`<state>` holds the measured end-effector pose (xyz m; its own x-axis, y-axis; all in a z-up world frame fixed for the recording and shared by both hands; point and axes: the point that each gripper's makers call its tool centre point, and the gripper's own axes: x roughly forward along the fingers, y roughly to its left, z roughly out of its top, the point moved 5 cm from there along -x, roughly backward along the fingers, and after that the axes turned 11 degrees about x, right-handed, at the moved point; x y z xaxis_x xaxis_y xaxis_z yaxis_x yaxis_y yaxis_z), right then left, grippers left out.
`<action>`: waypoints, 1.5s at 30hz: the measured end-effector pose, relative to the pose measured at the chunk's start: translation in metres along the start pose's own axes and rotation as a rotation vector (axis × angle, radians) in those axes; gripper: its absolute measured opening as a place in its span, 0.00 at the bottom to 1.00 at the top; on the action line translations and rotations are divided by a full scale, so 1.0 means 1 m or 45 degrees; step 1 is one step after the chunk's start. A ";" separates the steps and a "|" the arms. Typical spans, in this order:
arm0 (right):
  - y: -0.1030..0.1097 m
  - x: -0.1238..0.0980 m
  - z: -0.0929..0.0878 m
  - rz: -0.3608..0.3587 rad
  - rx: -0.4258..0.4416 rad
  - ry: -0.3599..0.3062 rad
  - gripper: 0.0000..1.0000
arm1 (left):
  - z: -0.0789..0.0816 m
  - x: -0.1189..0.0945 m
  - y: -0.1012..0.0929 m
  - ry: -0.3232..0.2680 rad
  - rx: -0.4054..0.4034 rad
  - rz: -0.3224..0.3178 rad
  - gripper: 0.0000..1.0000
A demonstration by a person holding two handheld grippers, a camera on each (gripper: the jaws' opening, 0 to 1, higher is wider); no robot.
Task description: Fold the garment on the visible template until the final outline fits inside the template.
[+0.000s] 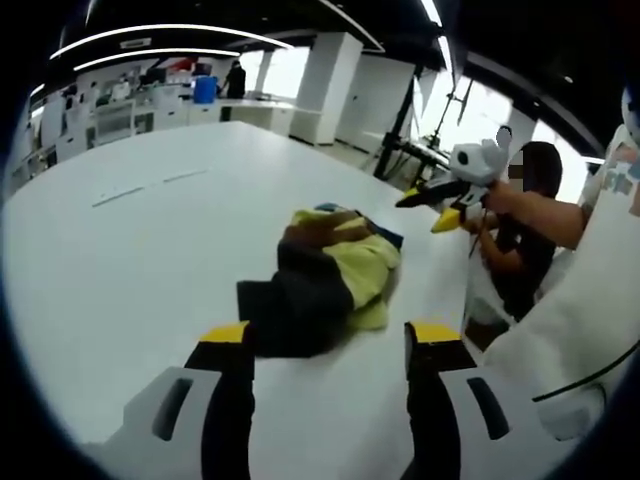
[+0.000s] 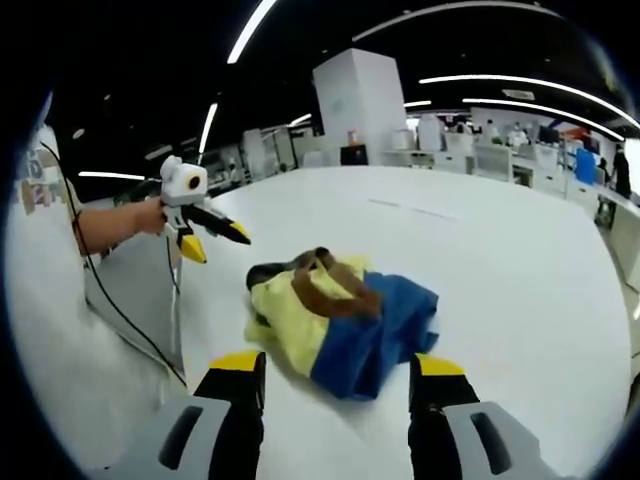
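The crumpled garment (image 1: 325, 280) lies mid-frame on the white surface (image 1: 130, 260), just beyond the left claw (image 1: 325, 345), whose jaws stand apart and empty. The right claw (image 2: 335, 370) is likewise apart. Desks (image 1: 150, 105) and a pillar (image 2: 360, 105) stand along the top.

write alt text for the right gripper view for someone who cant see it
A crumpled garment in yellow, blue, brown and black lies bunched on a white table, just beyond the right gripper, whose yellow-tipped jaws stand open and empty. To the left, the left gripper is held above the table, also empty.
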<state>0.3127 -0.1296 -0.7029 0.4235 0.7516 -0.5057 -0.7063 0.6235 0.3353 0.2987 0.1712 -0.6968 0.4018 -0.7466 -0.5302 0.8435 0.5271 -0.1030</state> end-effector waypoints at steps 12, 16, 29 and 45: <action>0.000 0.008 -0.004 0.015 -0.009 0.029 0.37 | -0.001 0.007 0.004 0.011 -0.006 0.010 0.54; -0.001 0.011 -0.004 0.018 -0.004 0.033 0.32 | 0.000 0.009 0.004 0.004 -0.015 -0.002 0.51; -0.012 0.019 -0.008 -0.011 0.016 0.065 0.20 | 0.001 0.020 0.003 0.020 -0.028 -0.030 0.44; -0.016 0.025 -0.014 -0.034 0.057 0.088 0.14 | -0.003 0.031 0.009 0.025 -0.085 -0.026 0.29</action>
<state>0.3271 -0.1237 -0.7318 0.4005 0.7190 -0.5680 -0.6684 0.6532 0.3556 0.3182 0.1540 -0.7168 0.3771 -0.7498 -0.5437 0.8257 0.5381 -0.1694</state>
